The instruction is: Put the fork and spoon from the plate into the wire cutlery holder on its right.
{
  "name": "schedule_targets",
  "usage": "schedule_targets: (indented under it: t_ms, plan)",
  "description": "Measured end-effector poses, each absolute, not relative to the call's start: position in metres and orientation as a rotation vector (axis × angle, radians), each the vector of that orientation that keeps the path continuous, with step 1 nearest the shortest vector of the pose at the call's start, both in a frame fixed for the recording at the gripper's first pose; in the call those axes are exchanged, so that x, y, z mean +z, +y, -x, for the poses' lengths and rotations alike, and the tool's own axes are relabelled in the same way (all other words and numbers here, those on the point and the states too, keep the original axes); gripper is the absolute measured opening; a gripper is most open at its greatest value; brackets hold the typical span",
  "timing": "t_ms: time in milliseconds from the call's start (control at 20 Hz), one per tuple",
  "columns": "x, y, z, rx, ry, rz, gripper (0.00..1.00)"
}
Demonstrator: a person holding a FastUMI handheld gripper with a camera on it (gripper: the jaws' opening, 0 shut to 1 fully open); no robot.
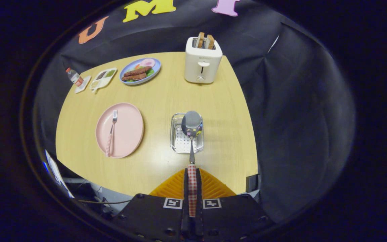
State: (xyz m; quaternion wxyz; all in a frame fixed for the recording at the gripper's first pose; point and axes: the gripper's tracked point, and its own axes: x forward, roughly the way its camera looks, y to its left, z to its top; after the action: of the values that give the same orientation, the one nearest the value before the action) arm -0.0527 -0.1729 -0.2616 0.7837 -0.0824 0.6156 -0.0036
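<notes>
My gripper (192,183) is shut on the spoon (192,134), pinching its red-checked handle between both fingers. The spoon points straight ahead, and its bowl hangs over the wire cutlery holder (177,141), a shiny metal basket on the wooden table just beyond the fingers. To the holder's left lies the pink plate (126,134). The fork (110,134), also with a red-checked handle, rests on the plate with its tines pointing away from me.
A white toaster (203,62) with two bread slices stands behind the holder. At the far left are a blue plate of food (140,71), a small white divided dish (102,79) and a little bottle (74,76). The table's right edge (252,141) runs close to the holder.
</notes>
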Motion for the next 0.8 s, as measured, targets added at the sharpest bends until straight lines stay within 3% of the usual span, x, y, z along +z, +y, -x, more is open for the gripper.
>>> schedule_targets:
  t_ms: [800]
  plan:
    - [-0.295,-0.176,0.028,0.138,1.743,0.315,0.07]
